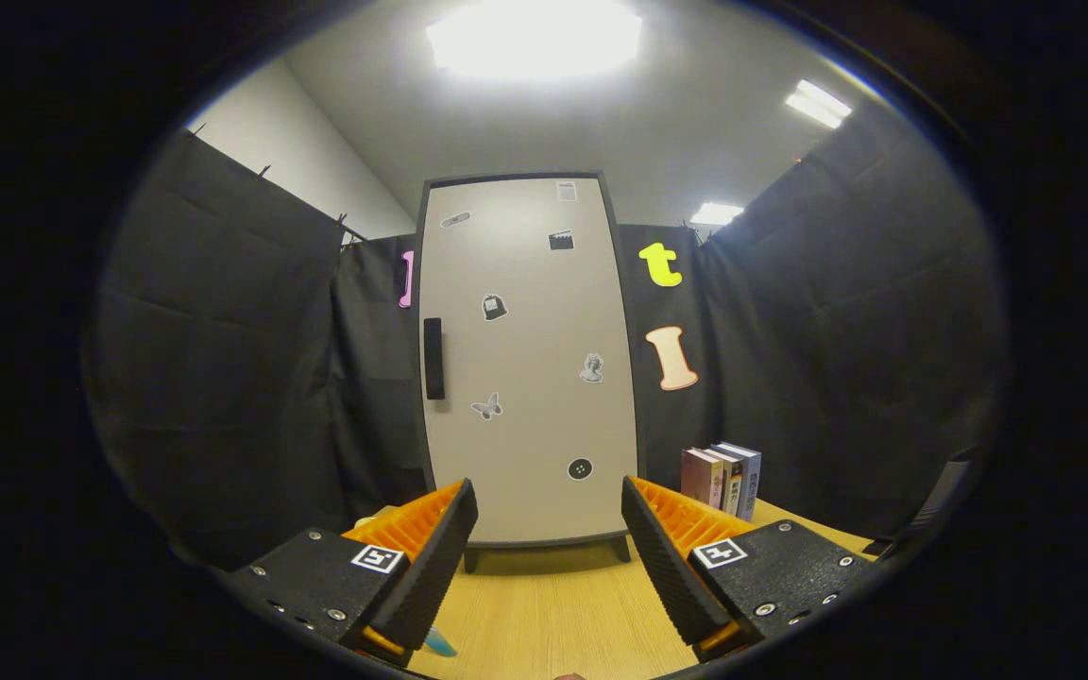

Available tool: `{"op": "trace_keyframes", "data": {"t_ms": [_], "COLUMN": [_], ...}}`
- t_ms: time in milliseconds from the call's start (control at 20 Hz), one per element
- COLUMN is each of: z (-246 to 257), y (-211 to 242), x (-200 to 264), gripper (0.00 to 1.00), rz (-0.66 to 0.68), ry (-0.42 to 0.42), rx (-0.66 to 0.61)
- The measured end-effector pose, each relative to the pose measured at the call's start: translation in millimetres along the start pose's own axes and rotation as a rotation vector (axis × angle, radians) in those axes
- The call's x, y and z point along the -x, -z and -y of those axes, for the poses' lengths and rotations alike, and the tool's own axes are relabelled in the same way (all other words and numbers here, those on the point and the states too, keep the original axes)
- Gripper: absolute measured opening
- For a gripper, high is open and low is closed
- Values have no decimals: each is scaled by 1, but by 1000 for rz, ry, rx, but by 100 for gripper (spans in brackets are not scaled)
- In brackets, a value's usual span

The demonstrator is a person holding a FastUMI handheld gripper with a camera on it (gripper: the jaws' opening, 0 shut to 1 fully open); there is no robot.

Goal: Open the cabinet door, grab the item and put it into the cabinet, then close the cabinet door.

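A tall cabinet stands on the wooden table straight ahead of my fingers, and its pale door (pixel 530 368) is closed. Several small stickers dot the door. A dark vertical handle (pixel 433 358) sits near the door's left edge, about halfway up. My gripper (pixel 549 510) is open, with nothing between its fingers, a short way back from the cabinet's foot. A small teal item (pixel 439 644) lies on the table just under my left finger, mostly hidden by it.
Several upright books (pixel 723 479) stand on the table (pixel 553 604) to the right of the cabinet, beyond my right finger. Black cloth walls close in on both sides and behind the cabinet. A dark object (pixel 936 501) sits at the table's far right.
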State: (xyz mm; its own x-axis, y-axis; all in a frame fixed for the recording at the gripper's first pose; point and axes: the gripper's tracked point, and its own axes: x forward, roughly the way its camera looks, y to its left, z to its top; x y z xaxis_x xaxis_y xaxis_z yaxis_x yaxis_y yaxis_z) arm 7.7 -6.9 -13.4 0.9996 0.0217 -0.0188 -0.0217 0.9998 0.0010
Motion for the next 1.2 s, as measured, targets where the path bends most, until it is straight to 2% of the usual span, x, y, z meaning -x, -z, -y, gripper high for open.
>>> {"op": "trace_keyframes", "data": {"t_ms": [250, 450, 650, 1200], "z": [-1, -15, -44, -108], "y": [-3, -25, -47, -91], "x": [-11, -34, -68, -165], "gripper": [95, 95, 95, 95], "rz": [-5, 5, -2, 33], "ry": [2, -13, -72, -172], "rx": [0, -12, -37, -39]}}
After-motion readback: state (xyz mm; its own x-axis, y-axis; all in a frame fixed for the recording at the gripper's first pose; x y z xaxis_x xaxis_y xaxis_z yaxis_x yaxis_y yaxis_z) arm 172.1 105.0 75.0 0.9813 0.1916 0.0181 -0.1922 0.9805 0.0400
